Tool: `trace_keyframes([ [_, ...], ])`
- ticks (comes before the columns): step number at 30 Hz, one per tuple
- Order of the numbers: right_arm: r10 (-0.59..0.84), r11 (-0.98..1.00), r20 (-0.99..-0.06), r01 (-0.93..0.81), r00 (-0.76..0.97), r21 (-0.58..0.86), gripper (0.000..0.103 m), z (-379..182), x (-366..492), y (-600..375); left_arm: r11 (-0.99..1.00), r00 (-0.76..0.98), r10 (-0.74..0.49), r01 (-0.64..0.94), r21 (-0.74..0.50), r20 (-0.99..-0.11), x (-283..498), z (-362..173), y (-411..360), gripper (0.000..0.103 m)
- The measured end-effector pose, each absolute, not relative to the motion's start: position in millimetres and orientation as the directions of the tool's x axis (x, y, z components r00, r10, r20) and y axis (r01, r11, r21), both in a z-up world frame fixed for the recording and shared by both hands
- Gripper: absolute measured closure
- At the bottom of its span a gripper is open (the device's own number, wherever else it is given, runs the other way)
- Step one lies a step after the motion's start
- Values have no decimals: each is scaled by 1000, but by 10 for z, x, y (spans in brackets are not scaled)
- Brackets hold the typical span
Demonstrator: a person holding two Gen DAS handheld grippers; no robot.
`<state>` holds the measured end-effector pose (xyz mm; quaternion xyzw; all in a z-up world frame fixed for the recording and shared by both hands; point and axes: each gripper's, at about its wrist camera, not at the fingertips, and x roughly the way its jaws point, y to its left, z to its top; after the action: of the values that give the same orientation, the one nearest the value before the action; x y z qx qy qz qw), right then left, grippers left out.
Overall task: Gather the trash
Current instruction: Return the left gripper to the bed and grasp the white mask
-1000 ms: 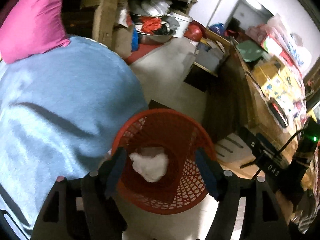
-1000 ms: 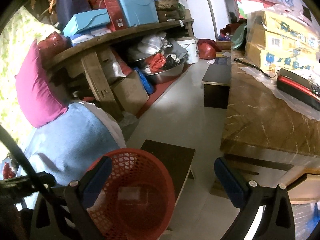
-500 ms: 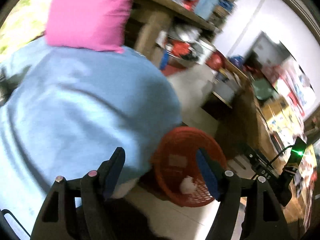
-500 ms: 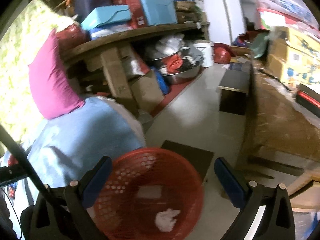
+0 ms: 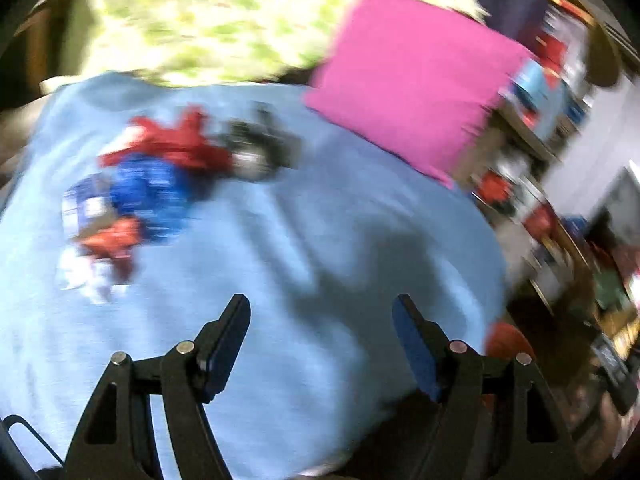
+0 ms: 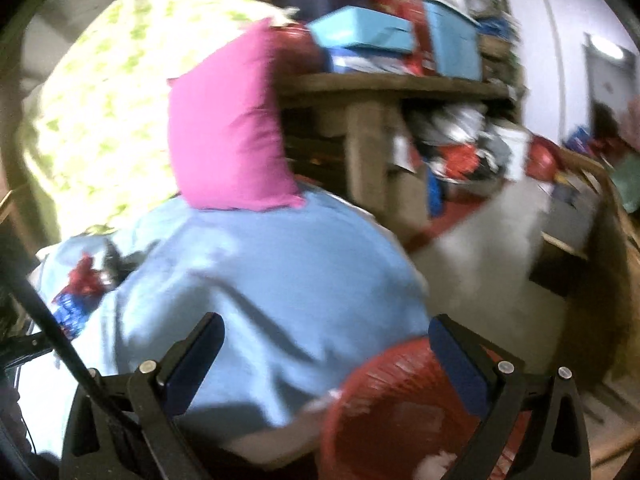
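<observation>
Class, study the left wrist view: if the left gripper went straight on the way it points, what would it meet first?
Most likely the blue sheet covering the bed, straight ahead of the open left gripper; the crumpled wrappers lie off to the left. Blur leaves depth uncertain.

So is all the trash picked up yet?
Not yet. One white wad lies in the red basket. Both hand-held grippers, left and right, are open and empty. Red and blue wrappers still lie on the blue sheet.
</observation>
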<state>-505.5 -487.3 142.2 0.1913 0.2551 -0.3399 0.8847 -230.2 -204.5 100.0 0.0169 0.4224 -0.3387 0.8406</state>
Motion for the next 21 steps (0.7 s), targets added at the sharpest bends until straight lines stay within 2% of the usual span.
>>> trace_keyframes([
  [5, -436, 781, -537, 600, 722, 173, 0, 1627, -4563, -4581, 896, 538, -411, 386, -218, -736, -1849, 869, -1583, 29],
  [11, -311, 847, -490, 471, 814, 246, 0, 1732, -3961, -4144, 950, 556, -307, 229, -212, -773, -1383, 590, -1240, 29],
  [17, -156, 902, -480, 323, 863, 286, 0, 1581, -3387, -3601, 965, 542, -253, 194, -174, -801, -1210, 397, -1202, 29],
  [21, -82, 906, -506, 275, 859, 321, 0, 1359, -3190, -3376, 971, 532, -230, 187, -151, -815, -1145, 287, -1214, 29],
])
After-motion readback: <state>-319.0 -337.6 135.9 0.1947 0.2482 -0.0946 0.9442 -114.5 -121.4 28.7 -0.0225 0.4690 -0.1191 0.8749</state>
